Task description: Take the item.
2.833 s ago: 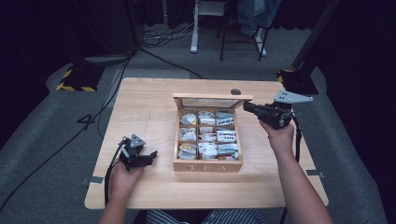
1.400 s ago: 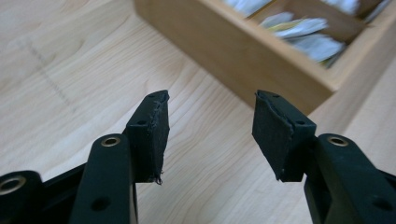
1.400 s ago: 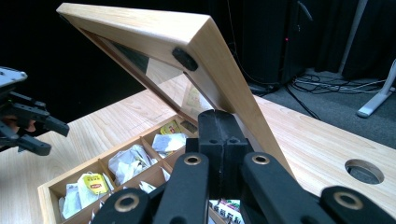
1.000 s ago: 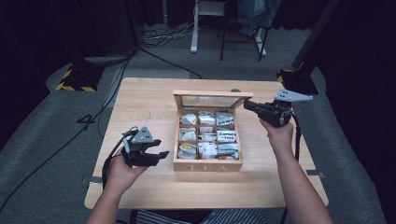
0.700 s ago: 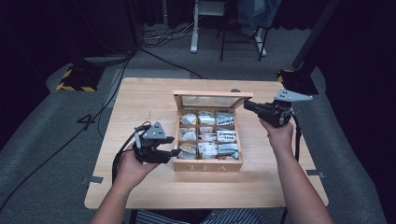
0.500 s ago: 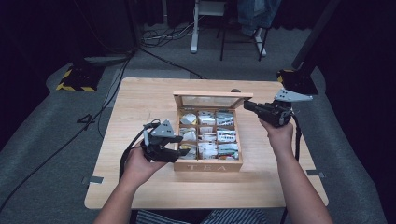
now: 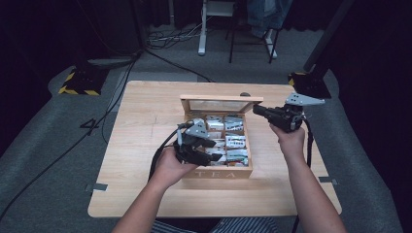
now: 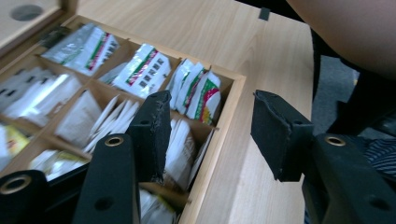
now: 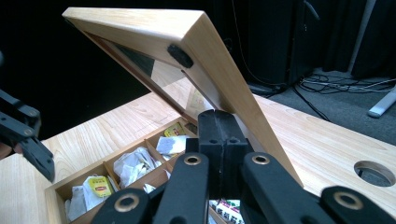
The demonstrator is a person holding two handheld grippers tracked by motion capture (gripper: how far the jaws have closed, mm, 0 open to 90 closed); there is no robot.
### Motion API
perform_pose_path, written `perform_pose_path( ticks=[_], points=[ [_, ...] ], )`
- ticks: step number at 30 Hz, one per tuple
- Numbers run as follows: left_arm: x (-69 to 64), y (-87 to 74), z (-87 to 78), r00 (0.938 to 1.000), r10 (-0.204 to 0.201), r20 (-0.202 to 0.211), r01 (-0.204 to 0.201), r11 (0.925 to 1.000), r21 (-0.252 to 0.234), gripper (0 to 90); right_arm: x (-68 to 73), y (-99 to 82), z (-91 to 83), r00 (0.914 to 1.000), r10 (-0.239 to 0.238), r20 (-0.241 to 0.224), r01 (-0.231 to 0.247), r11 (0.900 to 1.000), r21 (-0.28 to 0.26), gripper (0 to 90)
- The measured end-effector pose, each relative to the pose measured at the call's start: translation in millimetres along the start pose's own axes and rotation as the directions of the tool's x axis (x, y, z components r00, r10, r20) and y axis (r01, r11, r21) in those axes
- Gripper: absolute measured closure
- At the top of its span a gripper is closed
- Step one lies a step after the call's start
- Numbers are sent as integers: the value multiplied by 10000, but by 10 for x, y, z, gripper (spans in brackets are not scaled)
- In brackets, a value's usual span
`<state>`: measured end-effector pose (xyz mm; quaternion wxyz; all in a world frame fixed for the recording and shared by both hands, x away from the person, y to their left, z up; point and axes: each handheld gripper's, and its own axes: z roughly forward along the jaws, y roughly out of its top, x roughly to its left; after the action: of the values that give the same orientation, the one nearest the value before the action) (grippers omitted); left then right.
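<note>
Wooden tea box (image 7: 217, 171) — lid (image 7: 221, 99) up, bags inside

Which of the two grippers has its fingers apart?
The left gripper, over the tea box; its fingers stand apart, empty. The right gripper, by the lid, is shut.

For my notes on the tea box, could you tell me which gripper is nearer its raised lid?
Right. The right gripper rests shut against the lid; the left gripper hovers open over the tea bags.

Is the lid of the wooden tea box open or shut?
Open. The lid stands tilted up over the tea box, propped by the shut right gripper; tea bags show inside.
</note>
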<state>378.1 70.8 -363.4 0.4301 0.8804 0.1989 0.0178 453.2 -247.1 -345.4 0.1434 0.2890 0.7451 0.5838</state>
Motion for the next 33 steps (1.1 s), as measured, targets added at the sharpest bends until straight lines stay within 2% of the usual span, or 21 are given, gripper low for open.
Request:
perform_pose_path(
  ticks=[2,3,4,5,6,13,14,15,21,25,26,28,30,33],
  points=[
    [8,21,35,9999,-20,119,19,10000,46,483,3,0,4,10000,-18,-8,18,10000,17,900],
    [42,58,112,9987,-109,507,99,9997,208,487,8,-3,11,10000,-34,-39,34,10000,60,900],
    [42,58,112,9987,-109,507,99,9997,208,488,8,-3,11,10000,-34,-39,34,10000,60,900],
    [66,82,183,9977,-171,648,149,9993,344,491,11,-8,23,10000,-12,-65,13,9999,103,900],
    [66,82,183,9977,-171,648,149,9993,344,495,11,-10,28,10000,-6,-73,6,9999,109,900],
    [103,124,515,9949,-185,996,98,9962,870,539,29,-17,59,9998,-63,-190,68,9998,213,900],
    [103,124,515,9949,-185,996,98,9962,870,544,28,-17,60,9998,-74,-176,78,9997,222,900],
    [121,135,598,9937,-244,1098,126,9943,1063,550,28,-17,61,9998,-56,-180,60,9997,217,900],
    [175,167,746,9913,-548,1196,392,9908,1297,575,25,-17,62,9998,-43,-194,47,9998,207,900],
    [213,176,867,9907,-706,1160,505,9845,1682,591,23,-16,60,9998,-28,-220,33,9998,216,900],
    [219,176,899,9902,-798,1150,575,9809,1860,595,23,-16,60,9998,-22,-216,27,9998,211,900],
    [223,176,920,9898,-793,1182,558,9801,1904,604,22,-16,59,9998,-25,-217,29,9998,208,900],
    [225,172,970,9910,-889,1000,656,9743,2155,608,20,-16,59,9997,-46,-224,50,9998,194,900],
    [238,166,1017,9866,-1135,1175,826,9671,2405,636,17,-18,60,9997,-42,-253,46,9998,173,900]
  ],
)
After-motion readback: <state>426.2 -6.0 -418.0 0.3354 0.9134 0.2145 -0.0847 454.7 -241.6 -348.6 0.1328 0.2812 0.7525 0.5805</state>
